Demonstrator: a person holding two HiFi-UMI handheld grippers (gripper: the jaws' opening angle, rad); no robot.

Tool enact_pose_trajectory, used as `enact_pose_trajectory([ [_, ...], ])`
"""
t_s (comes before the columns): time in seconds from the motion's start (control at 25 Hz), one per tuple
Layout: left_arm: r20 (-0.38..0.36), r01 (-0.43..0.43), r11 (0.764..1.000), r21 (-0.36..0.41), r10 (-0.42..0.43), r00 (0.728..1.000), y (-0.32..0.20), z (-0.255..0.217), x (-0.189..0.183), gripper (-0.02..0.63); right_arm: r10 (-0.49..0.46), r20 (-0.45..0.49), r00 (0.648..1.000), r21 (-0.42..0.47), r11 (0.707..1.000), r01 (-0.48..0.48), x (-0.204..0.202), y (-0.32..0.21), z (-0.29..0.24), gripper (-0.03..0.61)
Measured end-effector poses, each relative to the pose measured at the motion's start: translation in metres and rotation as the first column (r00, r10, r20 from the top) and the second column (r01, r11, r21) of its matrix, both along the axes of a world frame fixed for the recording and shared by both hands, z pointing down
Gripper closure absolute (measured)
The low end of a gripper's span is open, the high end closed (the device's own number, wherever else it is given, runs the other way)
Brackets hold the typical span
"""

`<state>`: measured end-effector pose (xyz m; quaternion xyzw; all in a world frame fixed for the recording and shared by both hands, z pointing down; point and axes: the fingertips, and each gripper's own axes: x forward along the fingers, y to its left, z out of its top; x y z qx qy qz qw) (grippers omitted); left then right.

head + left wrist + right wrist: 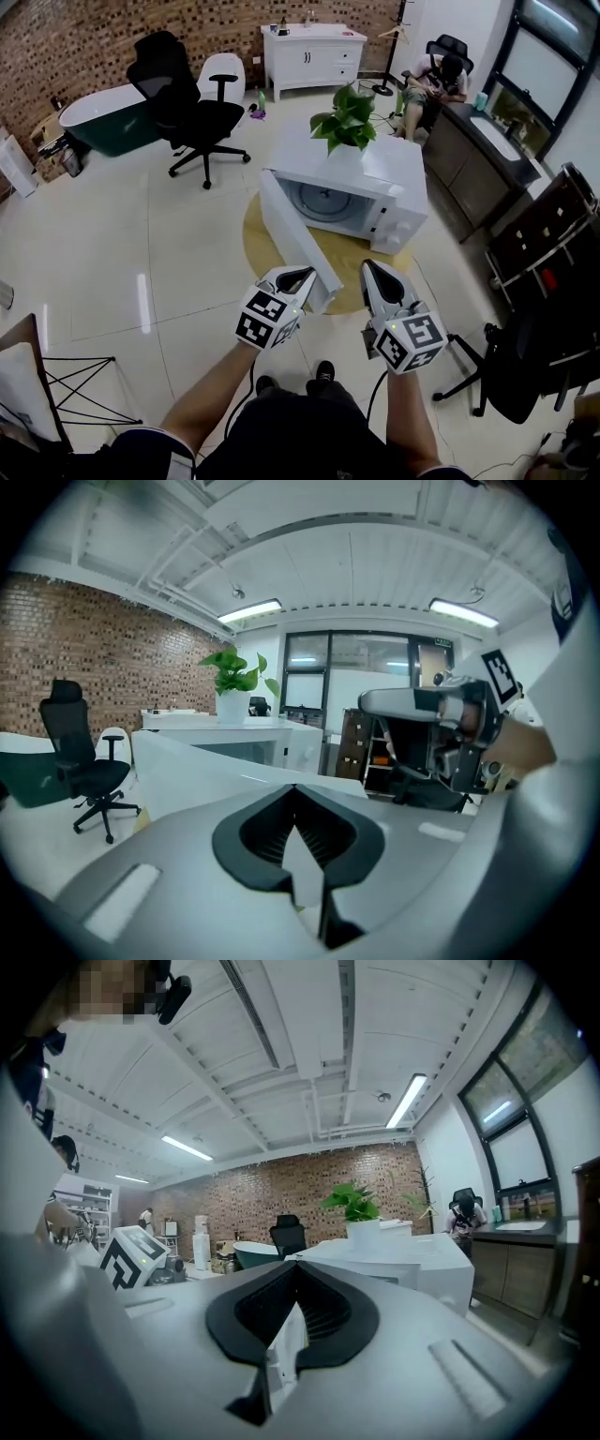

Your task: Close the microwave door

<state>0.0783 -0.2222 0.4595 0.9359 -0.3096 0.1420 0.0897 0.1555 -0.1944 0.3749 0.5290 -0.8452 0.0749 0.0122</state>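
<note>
A white microwave [375,192] with a potted plant [345,117] on top stands on a round wooden table [258,246]. Its door [292,239] hangs open, swung out toward me on the left. My left gripper [302,276] is shut and empty, its tip close beside the door's free edge; contact cannot be told. My right gripper [372,270] is shut and empty, in front of the microwave's right half. The left gripper view shows shut jaws [295,787] before the door [197,766]. The right gripper view shows shut jaws [298,1266] and the microwave [403,1262] beyond.
A black office chair [192,112], a green bathtub [103,120] and a white cabinet [314,52] stand at the back. A seated person [441,80] is back right, by a dark counter with a sink [487,150]. A black rack [548,234] stands right, a folding stand [66,384] lower left.
</note>
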Motion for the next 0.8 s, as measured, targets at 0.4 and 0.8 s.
enact_pose_trajectory([
  [0.4,0.019,-0.011,1.000,0.023,0.010,1.000,-0.022,0.000,0.055,0.603,0.072,-0.001,0.997,0.004,0.997,-0.072,0.054,-0.007,0.001,0.577],
  [0.8,0.018,-0.008,0.999,0.039,0.007,1.000,-0.053,-0.001,0.095,0.603,0.086,-0.012,0.996,-0.026,0.996,-0.086,0.086,-0.025,0.014,0.577],
])
